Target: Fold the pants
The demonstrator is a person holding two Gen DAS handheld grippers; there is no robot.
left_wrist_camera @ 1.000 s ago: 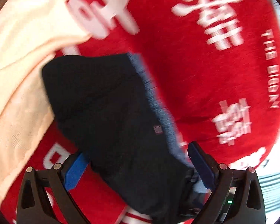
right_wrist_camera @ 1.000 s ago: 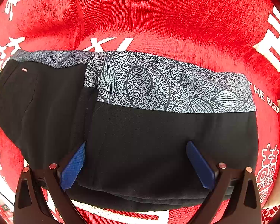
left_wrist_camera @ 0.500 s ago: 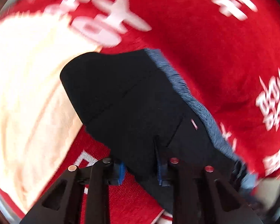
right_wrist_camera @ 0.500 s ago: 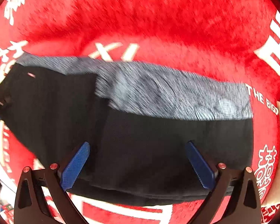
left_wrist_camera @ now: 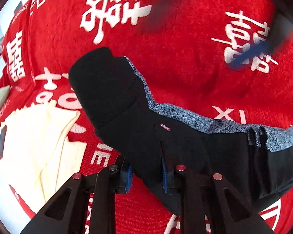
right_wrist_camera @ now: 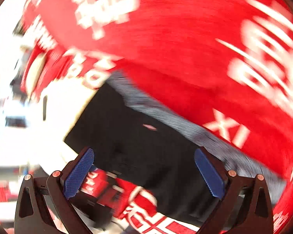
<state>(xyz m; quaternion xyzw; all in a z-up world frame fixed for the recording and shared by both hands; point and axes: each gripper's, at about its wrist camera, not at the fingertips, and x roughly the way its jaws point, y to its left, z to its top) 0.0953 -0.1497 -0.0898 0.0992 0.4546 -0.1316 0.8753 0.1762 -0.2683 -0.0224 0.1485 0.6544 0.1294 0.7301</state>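
Red blanket [left_wrist_camera: 185, 58] under black pants [left_wrist_camera: 127, 117]

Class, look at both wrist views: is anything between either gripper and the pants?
Nothing visible. The left gripper is already shut on the pants' edge; the right gripper hangs open over them, only air between.

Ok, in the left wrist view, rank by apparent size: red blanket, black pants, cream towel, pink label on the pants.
1. Red printed blanket
2. Black pants with grey patterned waistband
3. Cream towel
4. Small pink label
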